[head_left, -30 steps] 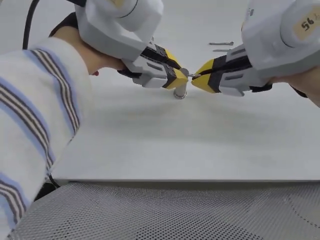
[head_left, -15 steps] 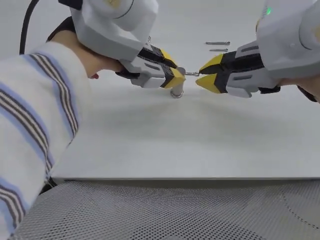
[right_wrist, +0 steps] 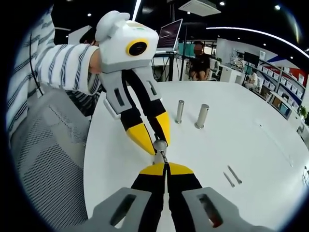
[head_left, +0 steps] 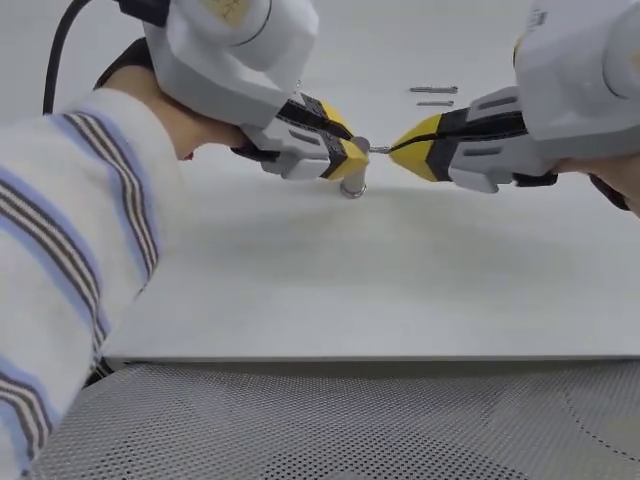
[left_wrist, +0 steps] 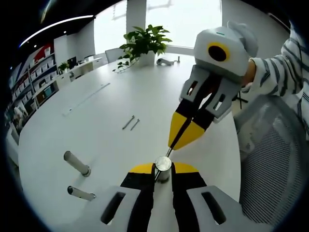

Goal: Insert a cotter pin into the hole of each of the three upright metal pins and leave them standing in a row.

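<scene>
Head view, starting at the right claw (head_left: 398, 152): pinches the tail of a cotter pin (head_left: 380, 150) between jaws drawn narrow, and aims it level at the metal pin (head_left: 354, 186) just ahead of the tips. Stands slightly nearer that pin than half a second ago, yet a little farther back than a second ago. Reads as a re-aim, with the tip at or just inside the hole and probably not pushed home. Cannot tell the depth from any view.

Opposite, at the left claw (head_left: 350, 163): clamps the same metal pin near its top and steadies it upright on the table (head_left: 330, 280), much as before.

Farther out, ahead of the right claw in the right gripper view: finds two other metal pins (right_wrist: 201, 116) standing side by side, well apart from the work, and two spare cotter pins (right_wrist: 231, 176) lying flat to the right of the jaws. Leaves, most likely, two more insertions after this one.

Finds no brand or writing to read, only a yellowish sticker (head_left: 235, 8) on the left claw's housing, cut off by the frame edge.
</scene>
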Action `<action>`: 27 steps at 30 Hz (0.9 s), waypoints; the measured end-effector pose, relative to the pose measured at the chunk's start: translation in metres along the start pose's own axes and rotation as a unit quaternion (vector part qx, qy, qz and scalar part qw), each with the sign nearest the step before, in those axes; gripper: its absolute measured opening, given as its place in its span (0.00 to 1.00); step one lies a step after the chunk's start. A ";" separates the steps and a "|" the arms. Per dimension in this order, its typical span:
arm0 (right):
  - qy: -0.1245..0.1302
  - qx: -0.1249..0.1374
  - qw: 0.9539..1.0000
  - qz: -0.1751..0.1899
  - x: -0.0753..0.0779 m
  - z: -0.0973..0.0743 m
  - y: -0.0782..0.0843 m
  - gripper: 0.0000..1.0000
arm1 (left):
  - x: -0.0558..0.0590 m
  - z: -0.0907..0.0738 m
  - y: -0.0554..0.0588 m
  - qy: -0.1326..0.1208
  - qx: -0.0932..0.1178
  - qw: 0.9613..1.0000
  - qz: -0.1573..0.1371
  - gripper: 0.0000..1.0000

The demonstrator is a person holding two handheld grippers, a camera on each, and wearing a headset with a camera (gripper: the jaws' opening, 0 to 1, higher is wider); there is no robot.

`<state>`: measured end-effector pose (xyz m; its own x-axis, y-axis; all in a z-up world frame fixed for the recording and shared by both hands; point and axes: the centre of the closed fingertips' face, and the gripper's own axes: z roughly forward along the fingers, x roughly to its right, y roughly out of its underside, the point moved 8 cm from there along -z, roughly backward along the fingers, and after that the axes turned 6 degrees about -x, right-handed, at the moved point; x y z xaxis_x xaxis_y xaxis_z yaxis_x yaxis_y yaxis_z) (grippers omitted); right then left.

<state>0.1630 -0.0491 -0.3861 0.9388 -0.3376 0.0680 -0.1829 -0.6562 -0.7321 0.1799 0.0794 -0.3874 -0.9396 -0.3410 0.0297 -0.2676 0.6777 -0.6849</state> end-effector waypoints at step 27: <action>0.011 0.005 1.000 -0.012 0.002 0.005 -0.005 0.00 | 0.002 0.000 -0.002 -0.010 -0.005 1.000 0.026 0.10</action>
<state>0.1668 -0.0431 -0.3852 0.9360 -0.3373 0.1004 -0.1576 -0.6567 -0.7375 0.1781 0.0777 -0.3857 -0.9479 -0.3179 -0.0194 -0.2214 0.7017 -0.6772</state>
